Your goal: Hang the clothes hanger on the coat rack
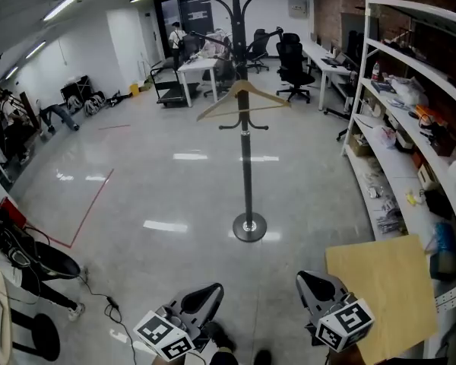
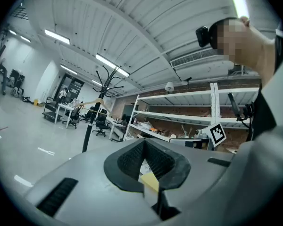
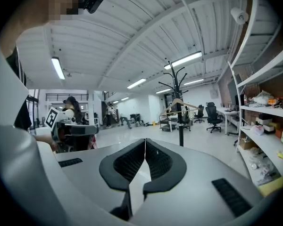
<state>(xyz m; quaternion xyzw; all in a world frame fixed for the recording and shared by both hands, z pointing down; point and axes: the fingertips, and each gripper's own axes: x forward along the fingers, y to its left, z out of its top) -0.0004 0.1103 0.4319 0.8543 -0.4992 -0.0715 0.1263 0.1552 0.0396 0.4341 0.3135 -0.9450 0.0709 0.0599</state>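
Observation:
A black coat rack (image 1: 246, 158) stands on a round base in the middle of the floor. A wooden clothes hanger (image 1: 243, 97) hangs by its hook on the rack's upper part. My left gripper (image 1: 205, 295) and right gripper (image 1: 313, 284) sit at the bottom of the head view, well short of the rack. Both are shut with nothing between the jaws. In the left gripper view the shut left gripper (image 2: 144, 145) has the rack (image 2: 89, 126) and hanger (image 2: 92, 102) far off to the left. From the right gripper (image 3: 145, 142), the rack (image 3: 180, 126) and hanger (image 3: 179, 102) show ahead to the right.
White shelving (image 1: 410, 128) loaded with small items runs along the right wall. A light wooden board (image 1: 387, 295) lies by my right gripper. Desks and black office chairs (image 1: 292, 63) stand beyond the rack. Cables (image 1: 110, 306) and bags lie at the lower left.

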